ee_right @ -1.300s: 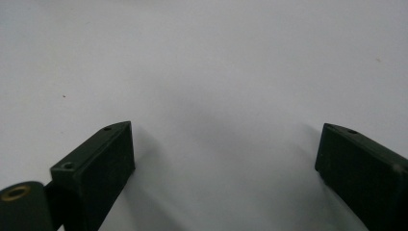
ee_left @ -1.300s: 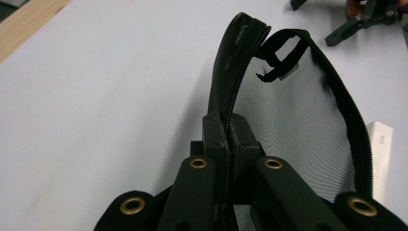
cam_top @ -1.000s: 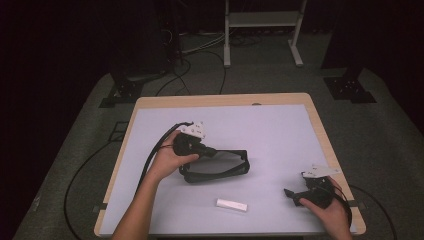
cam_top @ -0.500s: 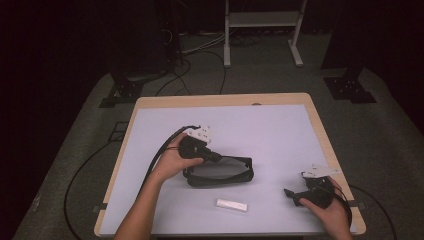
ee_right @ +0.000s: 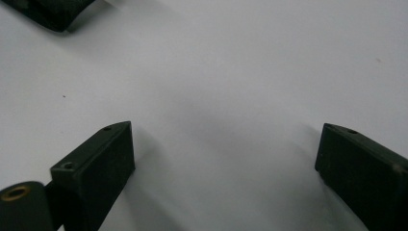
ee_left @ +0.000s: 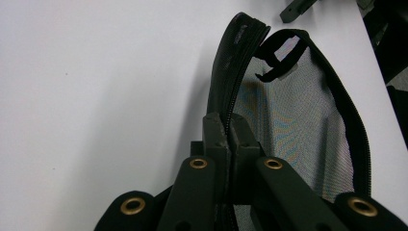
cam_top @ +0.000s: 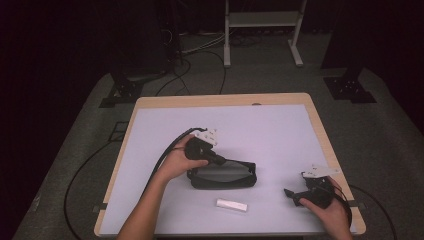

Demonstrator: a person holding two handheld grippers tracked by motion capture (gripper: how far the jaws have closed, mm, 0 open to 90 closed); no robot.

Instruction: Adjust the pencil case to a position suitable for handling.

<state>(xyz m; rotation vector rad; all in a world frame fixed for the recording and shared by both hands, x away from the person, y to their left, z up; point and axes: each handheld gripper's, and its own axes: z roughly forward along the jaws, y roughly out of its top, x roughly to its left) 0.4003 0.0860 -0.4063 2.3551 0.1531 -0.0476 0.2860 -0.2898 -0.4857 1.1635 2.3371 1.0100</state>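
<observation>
A black mesh pouch (cam_top: 222, 175) lies near the middle of the bench (cam_top: 150, 130), toward the 6 o'clock edge. The left gripper (cam_top: 220, 160) comes at it from 10 o'clock, its fingers (ee_left: 215, 139) pressed together on the pouch's zipper edge (ee_left: 235, 62), which stands raised and parted from the mesh. The pouch looks partly opened. A small white bar (cam_top: 232, 205) lies loose at 6 o'clock of the pouch, probably yet to go in. The right gripper (cam_top: 292, 195) waits at 4 o'clock, fingers (ee_right: 103, 159) spread wide over bare bench.

No readable text, label, brand or number appears anywhere.
</observation>
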